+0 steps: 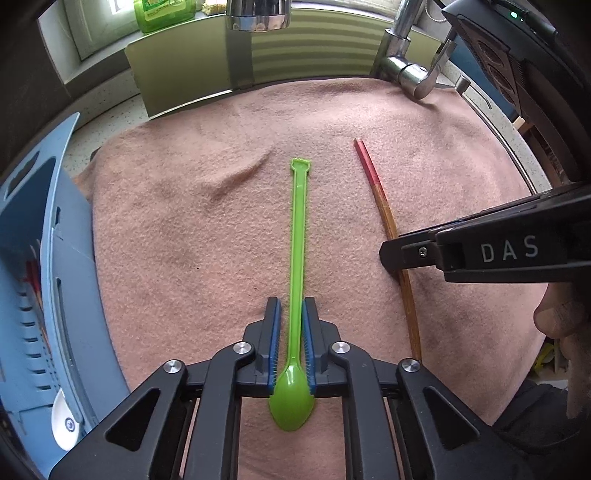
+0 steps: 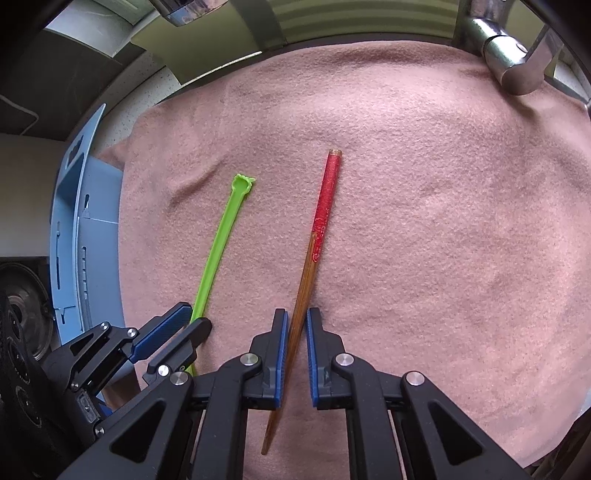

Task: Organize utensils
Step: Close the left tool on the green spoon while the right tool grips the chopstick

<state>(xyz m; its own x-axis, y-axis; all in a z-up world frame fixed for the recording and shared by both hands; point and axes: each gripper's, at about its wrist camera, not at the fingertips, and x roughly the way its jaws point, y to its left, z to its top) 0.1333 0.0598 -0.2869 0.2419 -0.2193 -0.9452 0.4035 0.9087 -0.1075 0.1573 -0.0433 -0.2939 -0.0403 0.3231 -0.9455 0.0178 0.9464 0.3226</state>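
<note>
A green plastic spoon (image 1: 297,258) lies on the pink towel (image 1: 184,229), bowl toward me. My left gripper (image 1: 291,310) straddles its handle; the blue pads sit close to it with a thin gap on the left. A wooden chopstick with a red end (image 2: 314,258) lies to the right of the spoon (image 2: 216,251). My right gripper (image 2: 296,321) straddles the chopstick; the left pad touches it, the right pad stands a little off. The chopstick (image 1: 384,214) and the right gripper (image 1: 391,254) also show in the left wrist view, and the left gripper (image 2: 192,325) in the right wrist view.
A blue utensil drainer (image 1: 44,295) stands at the left edge of the towel, with a red-ended chopstick and a white item inside. A chrome faucet (image 1: 406,70) rises at the back right. A green dish-soap bottle (image 1: 162,13) stands on the sill.
</note>
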